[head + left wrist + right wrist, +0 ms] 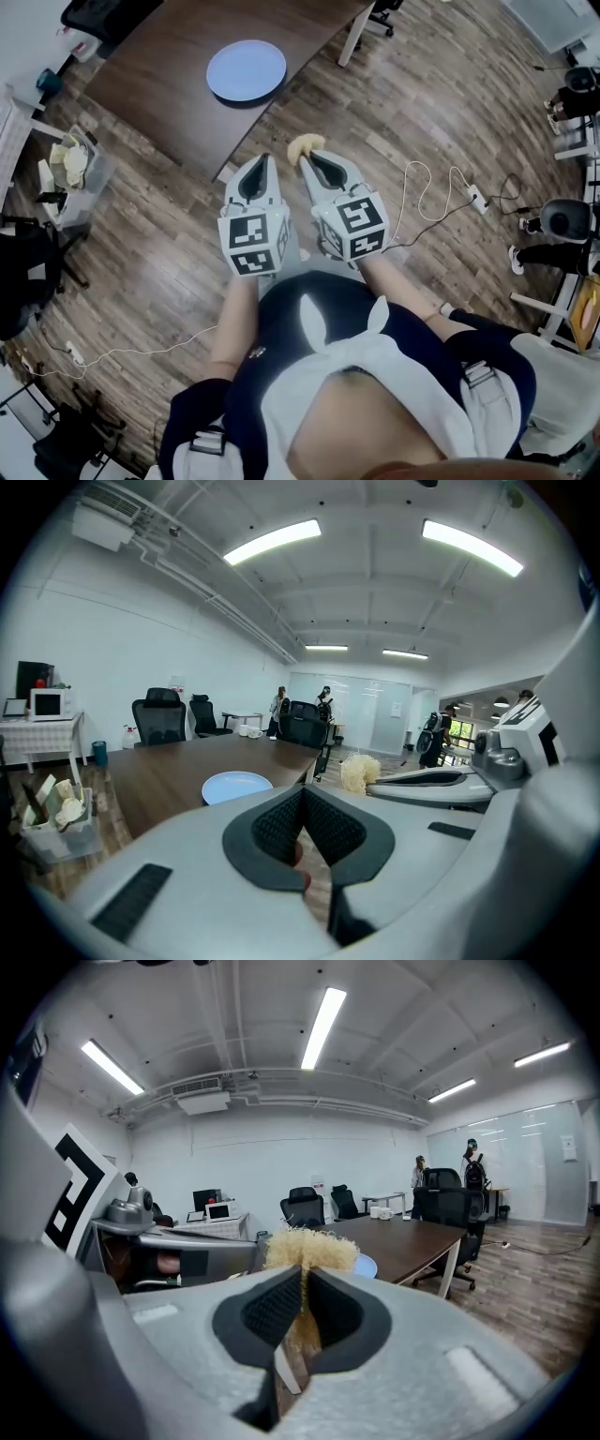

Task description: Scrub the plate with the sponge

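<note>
Sponge [309, 1249] clamped in R tongs [302, 1279] | L tongs [302, 799] closed, empty | plate [246, 69] on table [159, 89]

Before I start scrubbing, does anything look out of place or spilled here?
Nothing is spilled or damaged. The plate lies flat on the table, and the sponge is clamped in the right gripper. Only loose cables trail across the floor.

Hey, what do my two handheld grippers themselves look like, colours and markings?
The left gripper and right gripper are pale grey, tapering plastic shells; their jaws are lined with black ribbed pads. Each carries a white cube printed with black square markers at its rear.
</note>
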Motion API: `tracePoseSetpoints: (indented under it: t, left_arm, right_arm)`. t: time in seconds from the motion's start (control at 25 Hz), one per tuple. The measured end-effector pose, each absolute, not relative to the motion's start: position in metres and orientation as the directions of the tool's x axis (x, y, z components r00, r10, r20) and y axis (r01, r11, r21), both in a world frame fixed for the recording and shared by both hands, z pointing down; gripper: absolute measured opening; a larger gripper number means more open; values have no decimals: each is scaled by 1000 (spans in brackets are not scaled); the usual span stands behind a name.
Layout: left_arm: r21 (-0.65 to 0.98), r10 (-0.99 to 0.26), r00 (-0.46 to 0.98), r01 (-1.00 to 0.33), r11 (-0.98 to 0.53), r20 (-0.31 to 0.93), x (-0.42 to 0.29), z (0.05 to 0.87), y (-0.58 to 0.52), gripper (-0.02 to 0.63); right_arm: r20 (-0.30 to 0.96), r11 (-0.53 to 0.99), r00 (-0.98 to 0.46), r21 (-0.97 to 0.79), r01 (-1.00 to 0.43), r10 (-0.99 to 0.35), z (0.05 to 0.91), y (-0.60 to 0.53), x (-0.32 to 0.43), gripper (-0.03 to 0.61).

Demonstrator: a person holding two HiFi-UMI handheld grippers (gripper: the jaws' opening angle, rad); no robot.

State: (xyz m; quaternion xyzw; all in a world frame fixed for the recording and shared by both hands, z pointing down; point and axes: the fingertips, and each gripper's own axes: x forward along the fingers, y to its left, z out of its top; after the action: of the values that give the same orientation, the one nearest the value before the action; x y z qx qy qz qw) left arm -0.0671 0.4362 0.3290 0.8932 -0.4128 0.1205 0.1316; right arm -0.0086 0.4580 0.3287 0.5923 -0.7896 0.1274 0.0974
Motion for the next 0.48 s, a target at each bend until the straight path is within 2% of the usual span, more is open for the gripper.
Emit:
tracePoseSetpoints:
  t: [0.48]
  left_arm:
    - [174,-704,618,-781,-600,350,-60,348,280,3]
  right_arm:
    - [356,296,-299,-65,-953,-885,346,303,-3,20]
